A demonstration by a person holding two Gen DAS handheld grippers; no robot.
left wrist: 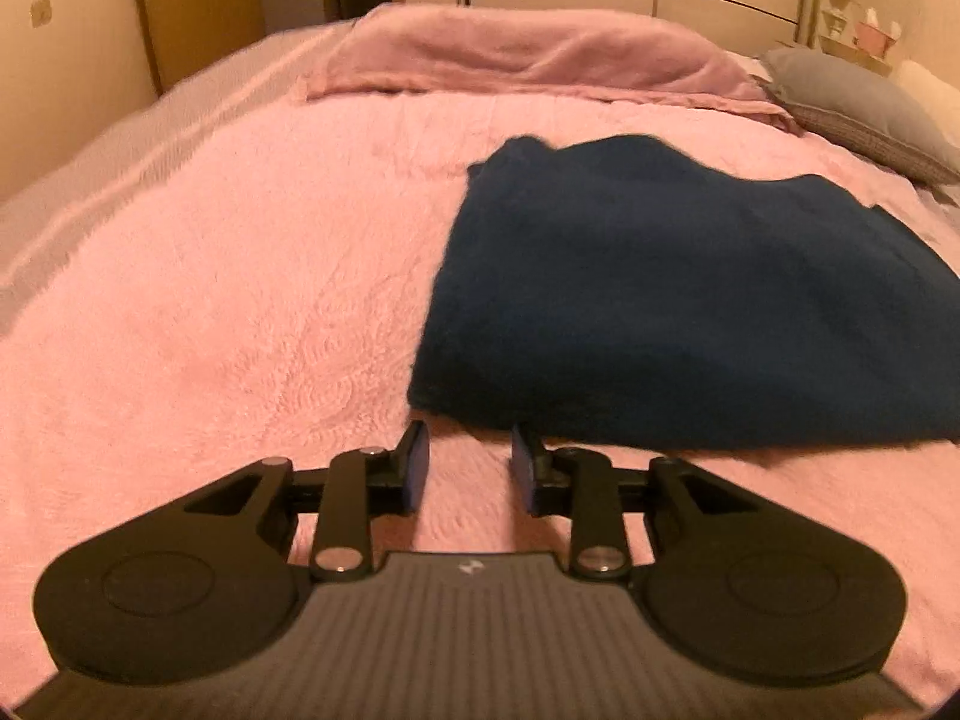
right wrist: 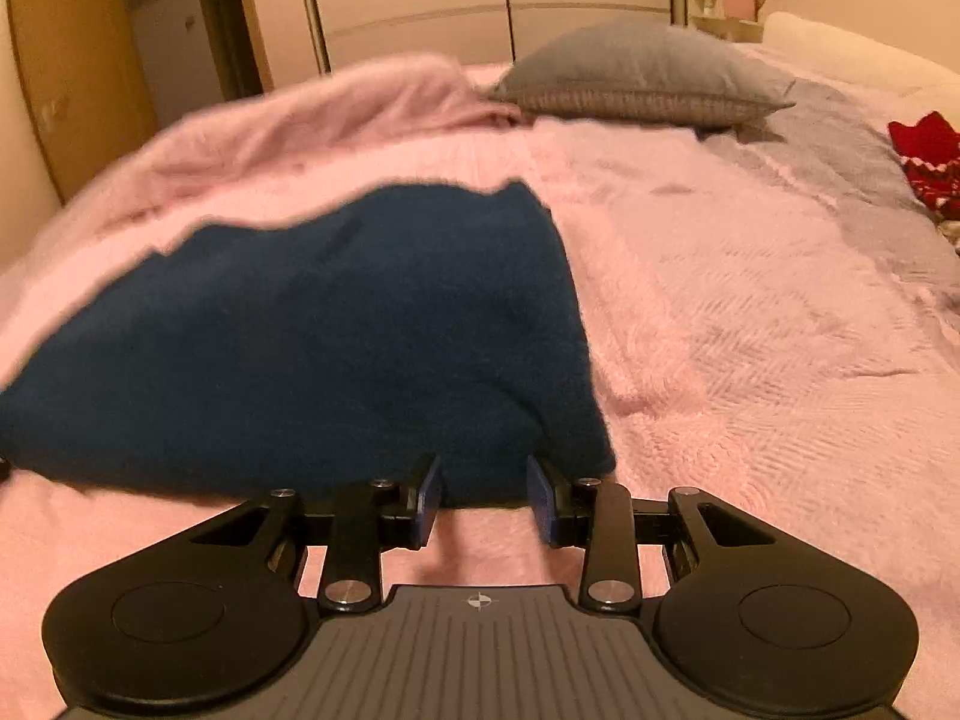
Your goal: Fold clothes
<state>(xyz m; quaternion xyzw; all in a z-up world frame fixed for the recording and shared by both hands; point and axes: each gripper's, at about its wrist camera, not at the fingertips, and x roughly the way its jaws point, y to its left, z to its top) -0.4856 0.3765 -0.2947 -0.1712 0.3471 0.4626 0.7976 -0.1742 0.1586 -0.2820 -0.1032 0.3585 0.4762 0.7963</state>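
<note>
Left wrist view showed the left gripper with its jaws apart and nothing between them, just short of the near left corner of the folded navy garment lying flat on the pink bedspread. The right gripper, jaws likewise apart and empty, sat at the garment's near right corner.

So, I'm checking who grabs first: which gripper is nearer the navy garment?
Right. The right gripper is at the navy garment's near edge; the left gripper sits just short of its near corner, jaws empty.
</note>
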